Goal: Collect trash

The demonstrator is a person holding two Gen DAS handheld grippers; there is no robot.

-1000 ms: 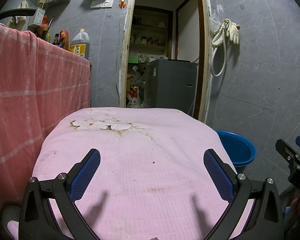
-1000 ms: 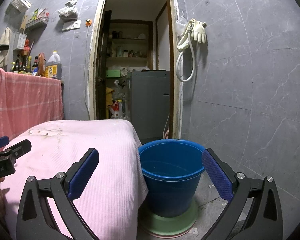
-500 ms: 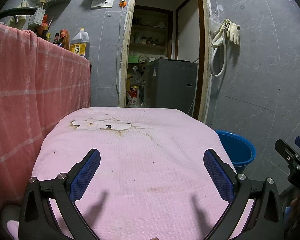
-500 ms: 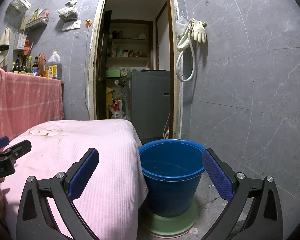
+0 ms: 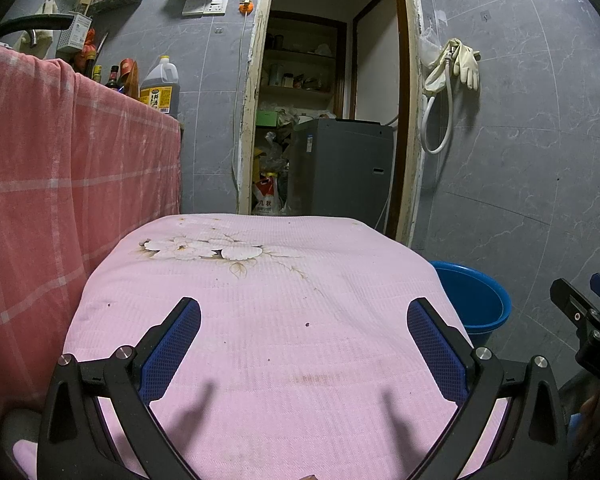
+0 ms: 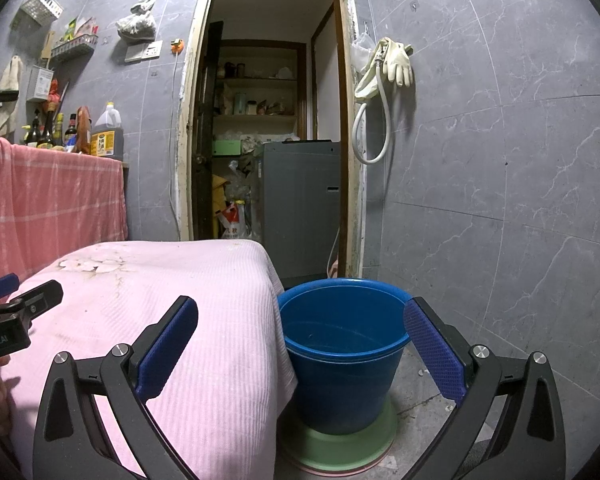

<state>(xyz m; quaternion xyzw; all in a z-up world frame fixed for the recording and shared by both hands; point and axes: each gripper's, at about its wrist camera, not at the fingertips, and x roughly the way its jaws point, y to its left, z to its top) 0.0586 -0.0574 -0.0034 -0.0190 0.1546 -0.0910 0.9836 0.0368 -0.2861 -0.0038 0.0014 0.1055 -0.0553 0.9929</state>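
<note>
Left tool (image 5: 304, 344) hovers over the pink cloth-covered tabletop (image 5: 260, 300), jaws spread wide, nothing between them. Right tool (image 6: 300, 344) also wide and empty, pointed at the right edge of the tabletop and the blue bucket (image 6: 342, 344) standing on a green base (image 6: 342, 446) on the floor just right of the tabletop. No clear trash piece visible on the cloth: only a flower print (image 5: 204, 250), a few dark specks and faint stains. Bucket interior looks bare as far as visible, bottom partly hidden. Some small pale bits on the floor tiles (image 6: 424, 372) right of the bucket, too small to tell what they are. So the scene fits either trash yet to be found or trash already cleared away; cannot tell which. If a piece does turn up, judgement: keep jaws wide on approach, come down from above so the cloth isn't snagged, pinch only the item, carry it over the bucket rim before releasing. Watch that the two tools don't collide near the right edge.
</note>
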